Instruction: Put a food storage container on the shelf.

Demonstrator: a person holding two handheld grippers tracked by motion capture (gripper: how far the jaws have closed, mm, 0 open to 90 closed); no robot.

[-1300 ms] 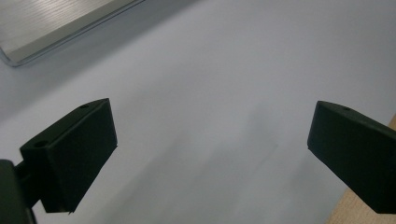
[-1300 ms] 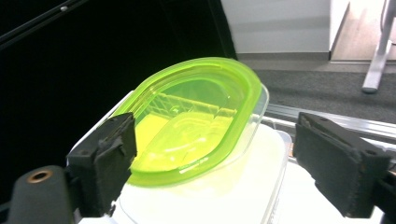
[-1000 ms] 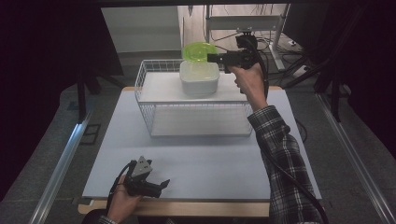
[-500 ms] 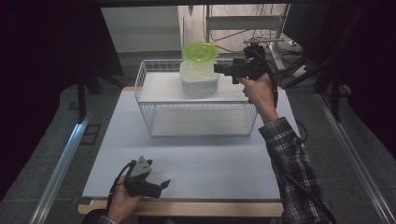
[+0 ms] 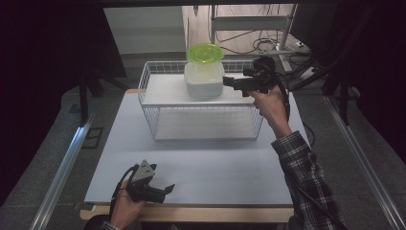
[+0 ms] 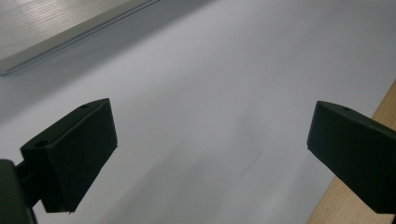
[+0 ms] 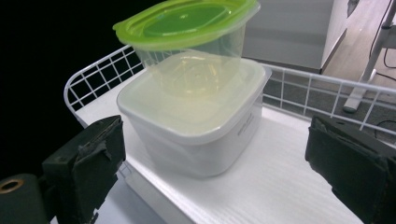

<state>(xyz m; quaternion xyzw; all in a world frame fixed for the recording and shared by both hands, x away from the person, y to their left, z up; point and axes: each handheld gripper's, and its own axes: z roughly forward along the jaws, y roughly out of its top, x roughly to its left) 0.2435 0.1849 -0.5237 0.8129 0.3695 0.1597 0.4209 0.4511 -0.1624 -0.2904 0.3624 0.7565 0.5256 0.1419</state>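
- Dark walls ring a pale surface (image 5: 201,167), with a white wire rack (image 5: 201,115) standing at its far half.
- On the rack's upper shelf (image 7: 289,186) sits a white tub (image 5: 204,80), and a clear tub with a green lid (image 5: 205,51) rests on top of it, tilted a little in the right gripper view.
- The right gripper (image 5: 230,81) hovers just beside the white tub, at its right in the high view, with jaws spread wide and nothing between them.
- In the right gripper view the stacked tubs lie ahead of the jaws, slightly toward the left one, not touching either.
- The left gripper (image 5: 167,188) rests low at the near edge of the surface, jaws wide apart over bare surface, well apart from the rack.
- The step in hand appears to be the moment around setting the green-lidded tub on the white one; whether the right gripper is arriving or leaving cannot be told from this alone.
- Any next grasp would call for closing in level with the chosen tub and straddling it, since the top tub could slide off.
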